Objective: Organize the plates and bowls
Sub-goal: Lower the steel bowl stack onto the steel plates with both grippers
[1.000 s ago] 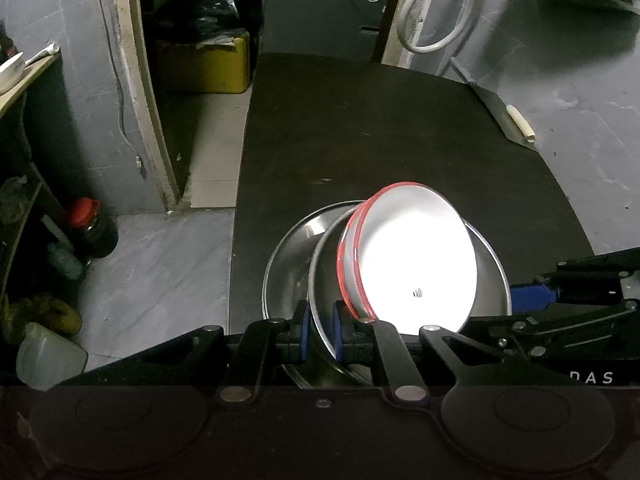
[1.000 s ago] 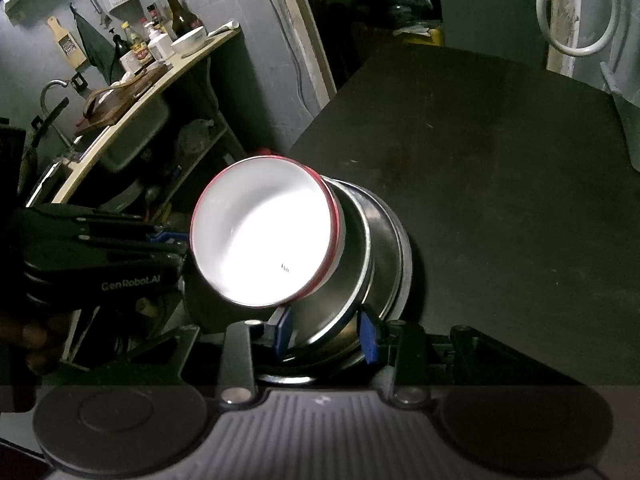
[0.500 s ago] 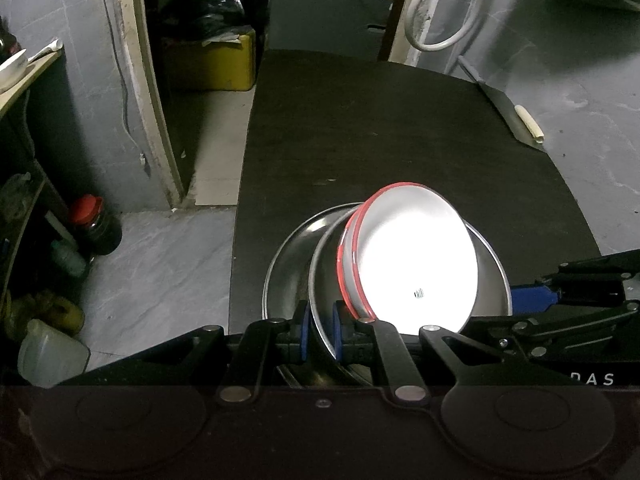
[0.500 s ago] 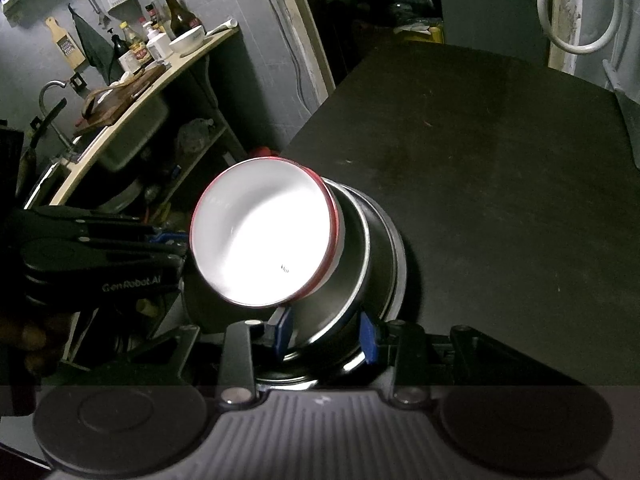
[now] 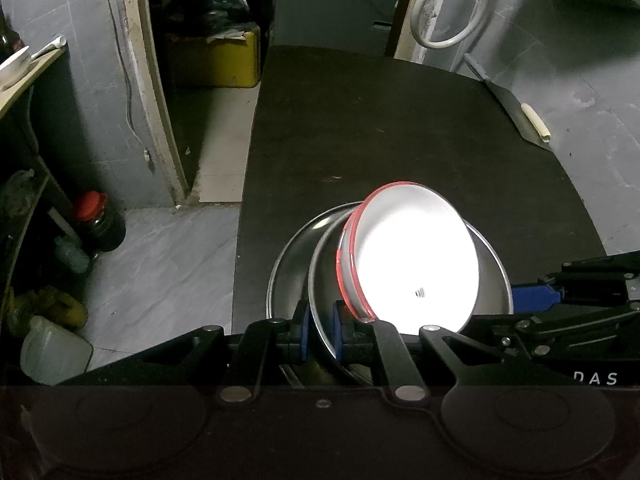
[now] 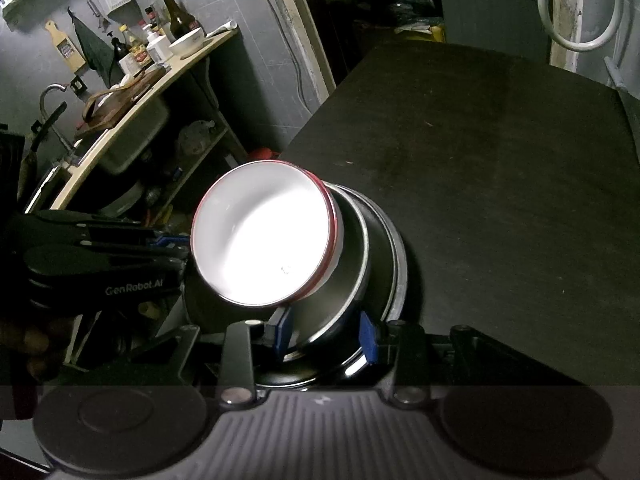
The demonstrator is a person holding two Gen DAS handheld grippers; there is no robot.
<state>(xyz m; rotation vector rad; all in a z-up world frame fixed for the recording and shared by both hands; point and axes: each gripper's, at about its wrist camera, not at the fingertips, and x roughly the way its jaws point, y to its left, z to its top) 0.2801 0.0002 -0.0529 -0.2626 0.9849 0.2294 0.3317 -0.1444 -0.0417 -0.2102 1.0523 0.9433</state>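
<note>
At the far left a pale wooden shelf [image 6: 160, 92] carries bottles [image 6: 180, 20] and a white bowl [image 6: 186, 43], with a steel sink [image 6: 132, 136] set beneath its edge; grey tiled walls and a marbled grey floor [image 5: 160, 264] surround it, where a red-capped dark jar [image 5: 98, 222] stands. Farther back a yellow box [image 5: 224, 60] sits in a doorway. The matte black worktop [image 5: 380, 128] fills the middle, dull and faintly dusty, and a coiled white hose [image 5: 452, 12] hangs beyond its far edge. Near the worktop's near left corner sits a nested stack: a wide steel plate [image 5: 288, 268], a shiny steel bowl [image 6: 356, 264] tilted in it, and a glossy white enamel bowl [image 5: 416, 264] with a red rim, tipped on top. The left gripper [image 5: 320, 330] is pinched narrowly onto the steel bowl's thin rim. The right gripper [image 6: 326, 330] stands partly apart, its blue pads either side of the steel bowl's opposite wall, gripping it.
</note>
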